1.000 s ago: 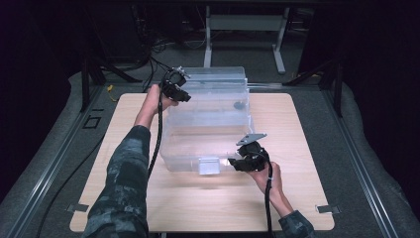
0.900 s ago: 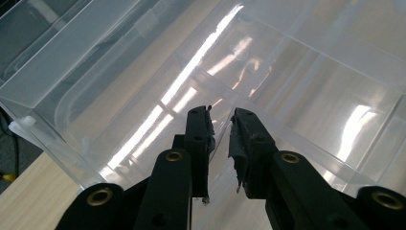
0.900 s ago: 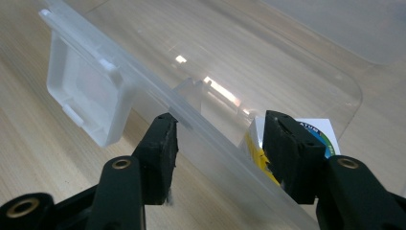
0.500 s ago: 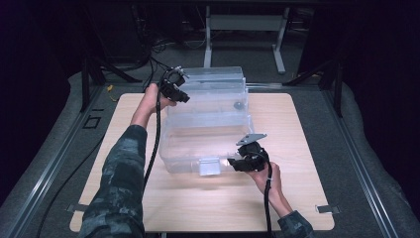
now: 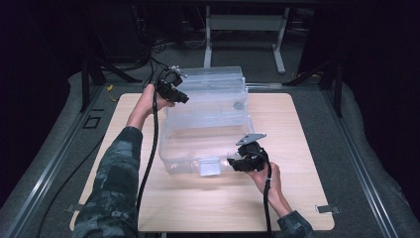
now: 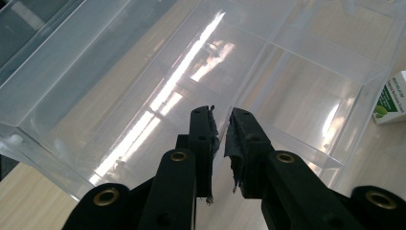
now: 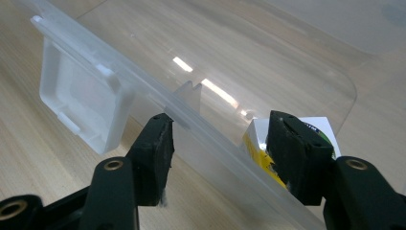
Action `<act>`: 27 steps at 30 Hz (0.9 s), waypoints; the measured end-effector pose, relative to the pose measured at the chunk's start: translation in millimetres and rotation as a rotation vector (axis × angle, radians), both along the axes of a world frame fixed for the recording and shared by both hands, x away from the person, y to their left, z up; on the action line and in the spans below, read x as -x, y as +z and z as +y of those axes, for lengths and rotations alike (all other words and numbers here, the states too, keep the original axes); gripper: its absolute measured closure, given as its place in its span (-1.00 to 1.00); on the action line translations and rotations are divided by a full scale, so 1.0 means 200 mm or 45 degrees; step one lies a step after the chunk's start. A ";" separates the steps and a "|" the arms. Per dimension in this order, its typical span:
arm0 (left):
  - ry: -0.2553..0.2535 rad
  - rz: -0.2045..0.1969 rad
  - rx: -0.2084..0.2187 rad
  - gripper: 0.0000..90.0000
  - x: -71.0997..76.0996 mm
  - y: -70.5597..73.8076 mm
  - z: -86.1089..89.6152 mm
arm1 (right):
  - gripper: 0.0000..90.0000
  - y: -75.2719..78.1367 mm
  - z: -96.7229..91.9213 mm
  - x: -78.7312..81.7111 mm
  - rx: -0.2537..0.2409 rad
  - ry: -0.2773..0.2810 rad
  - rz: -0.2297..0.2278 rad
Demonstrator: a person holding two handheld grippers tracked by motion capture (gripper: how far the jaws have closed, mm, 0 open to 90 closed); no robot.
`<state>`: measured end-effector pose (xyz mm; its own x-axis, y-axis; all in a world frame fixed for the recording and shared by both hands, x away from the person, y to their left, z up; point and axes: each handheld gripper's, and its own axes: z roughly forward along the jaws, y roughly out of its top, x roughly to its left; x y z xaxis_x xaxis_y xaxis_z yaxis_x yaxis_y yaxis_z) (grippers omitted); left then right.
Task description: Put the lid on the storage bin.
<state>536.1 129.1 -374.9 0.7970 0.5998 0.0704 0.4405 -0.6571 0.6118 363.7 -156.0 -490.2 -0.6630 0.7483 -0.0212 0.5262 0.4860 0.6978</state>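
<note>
A clear plastic storage box [image 5: 171, 148] stands on the wooden table with its lid [image 5: 213, 82] raised at the back. My left gripper [image 5: 184, 99] hovers at the lid's left end, over the box's inside [image 6: 306, 81]. Its jaws [image 6: 221, 127] are shut, and I see nothing between them. My right gripper [image 5: 230, 162] is at the box's front right. Its jaws [image 7: 218, 124] have been opening and stand open astride the front rim [image 7: 143, 81], with no pad pressing on it. A small white, yellow and green carton [image 7: 256, 139] sits just behind one jaw.
A white latch [image 5: 210, 167] hangs from the front rim, left of the right gripper [image 7: 76, 100]. The carton [image 6: 390, 98] lies on the table outside the box's corner. Bare wood [image 5: 198, 208] spreads in front of the box. A grey mat [image 5: 356, 148] surrounds the tabletop.
</note>
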 end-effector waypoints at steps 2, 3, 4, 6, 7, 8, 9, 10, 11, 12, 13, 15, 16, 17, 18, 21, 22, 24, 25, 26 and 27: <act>-0.002 -0.001 0.004 0.76 0.01 0.00 0.00 | -0.05 0.00 0.00 0.00 0.000 0.000 0.001; -0.006 -0.002 0.005 0.76 0.02 0.01 0.00 | -0.06 0.00 0.00 0.00 0.000 -0.001 0.001; -0.007 -0.004 0.008 0.76 0.02 0.01 0.00 | -0.05 0.00 0.00 0.00 0.000 0.000 0.004; -0.016 -0.006 0.007 0.77 0.03 0.02 0.00 | -0.06 0.00 0.00 0.00 0.001 0.002 0.006; -0.019 -0.010 0.006 0.77 0.04 0.02 0.00 | -0.06 0.00 0.00 0.00 -0.001 0.003 0.007; -0.020 -0.011 0.006 0.77 0.04 0.02 0.00 | -0.06 0.00 0.00 0.00 0.000 0.000 0.004; -0.026 -0.015 0.009 0.77 0.05 0.02 0.00 | -0.06 0.00 0.00 0.00 0.000 0.001 0.003; -0.027 -0.015 0.011 0.77 0.05 0.03 0.00 | -0.06 0.00 0.00 0.00 0.000 0.003 0.007; -0.034 -0.020 0.007 0.77 0.06 0.03 0.01 | -0.06 0.00 0.00 0.00 0.000 0.001 0.004; -0.037 -0.022 0.008 0.77 0.06 0.03 0.01 | -0.06 0.00 0.00 0.00 0.002 0.003 0.007; -0.039 -0.027 0.006 0.77 0.07 0.03 0.01 | -0.06 0.00 0.00 0.00 0.000 0.004 0.006; -0.050 -0.051 0.003 0.78 0.09 0.03 0.01 | -0.06 0.00 0.00 0.00 0.001 0.004 0.008; -0.055 -0.056 0.005 0.78 0.10 0.03 0.01 | -0.06 0.00 0.00 0.00 0.000 0.002 0.004; -0.059 -0.059 0.010 0.78 0.11 0.04 0.01 | -0.06 0.00 0.00 0.00 0.010 -0.001 0.006; -0.063 -0.058 0.018 0.78 0.12 0.04 0.02 | -0.06 0.00 0.00 0.00 0.005 0.002 0.007; -0.074 -0.063 0.022 0.78 0.13 0.05 0.02 | -0.06 0.00 0.00 0.00 0.002 0.002 0.009; -0.076 -0.060 0.023 0.78 0.14 0.05 0.02 | -0.06 0.00 0.00 0.00 0.002 0.003 0.008; -0.079 -0.058 0.024 0.78 0.15 0.05 0.02 | -0.06 0.00 0.00 0.00 0.004 0.003 0.009; -0.084 -0.059 0.026 0.78 0.16 0.05 0.02 | -0.06 0.00 0.00 0.00 0.002 0.005 0.010; -0.087 -0.059 0.027 0.78 0.16 0.06 0.02 | -0.06 0.01 0.00 0.00 0.013 0.007 0.022; -0.090 -0.058 0.025 0.78 0.16 0.06 0.03 | -0.06 0.00 0.00 0.00 0.003 0.006 0.009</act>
<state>503.5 134.1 -363.4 0.8336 0.5438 0.0967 0.3647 -0.6733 0.6431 364.1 -156.1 -489.8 -0.6666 0.7452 -0.0183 0.5288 0.4900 0.6930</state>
